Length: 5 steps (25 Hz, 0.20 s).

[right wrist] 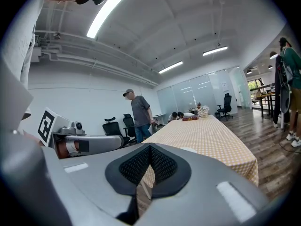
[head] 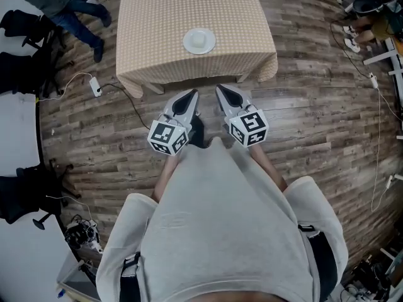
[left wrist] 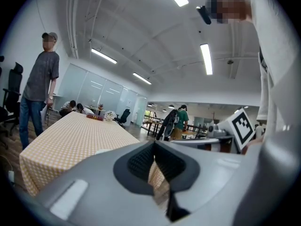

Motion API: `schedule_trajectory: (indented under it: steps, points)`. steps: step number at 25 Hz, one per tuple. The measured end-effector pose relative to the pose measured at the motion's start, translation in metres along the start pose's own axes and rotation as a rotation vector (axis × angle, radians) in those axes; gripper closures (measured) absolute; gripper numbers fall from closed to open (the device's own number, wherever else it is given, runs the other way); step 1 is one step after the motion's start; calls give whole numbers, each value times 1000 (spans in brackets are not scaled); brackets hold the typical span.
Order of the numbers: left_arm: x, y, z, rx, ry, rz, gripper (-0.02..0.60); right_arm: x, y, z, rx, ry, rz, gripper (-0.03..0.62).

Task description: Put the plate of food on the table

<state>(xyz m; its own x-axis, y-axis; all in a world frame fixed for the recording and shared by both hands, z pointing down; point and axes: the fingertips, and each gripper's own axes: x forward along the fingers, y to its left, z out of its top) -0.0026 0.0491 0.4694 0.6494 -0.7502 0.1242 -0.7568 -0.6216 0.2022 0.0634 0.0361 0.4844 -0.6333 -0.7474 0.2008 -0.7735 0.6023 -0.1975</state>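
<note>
Pale grey sweatshirt (head: 220,219) is filling the lower head view, and its wearer is standing just short of the desk (head: 157,17), which is wearing a tan checked cloth. Left gripper (head: 191,98) and right gripper (head: 223,94) are hovering side by side over the wood floor (head: 315,124). Both are pointing at the desk, each with its jaws pressed together on nothing. Their marker cubes (head: 167,137) are showing bold black-and-white square patterns. White plate of food (head: 199,41) is sitting on the desk near its closest edge, well apart from both grippers. Another person (head: 60,2) is standing by the desk's far left corner.
</note>
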Motion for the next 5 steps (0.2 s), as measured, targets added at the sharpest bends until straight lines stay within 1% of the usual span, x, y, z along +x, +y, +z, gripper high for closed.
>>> schedule_trajectory:
  steps: [5]
  points:
    - [-1,-6,0,3,-2,-7,574,-6,0,1,-7,-6,-6,597]
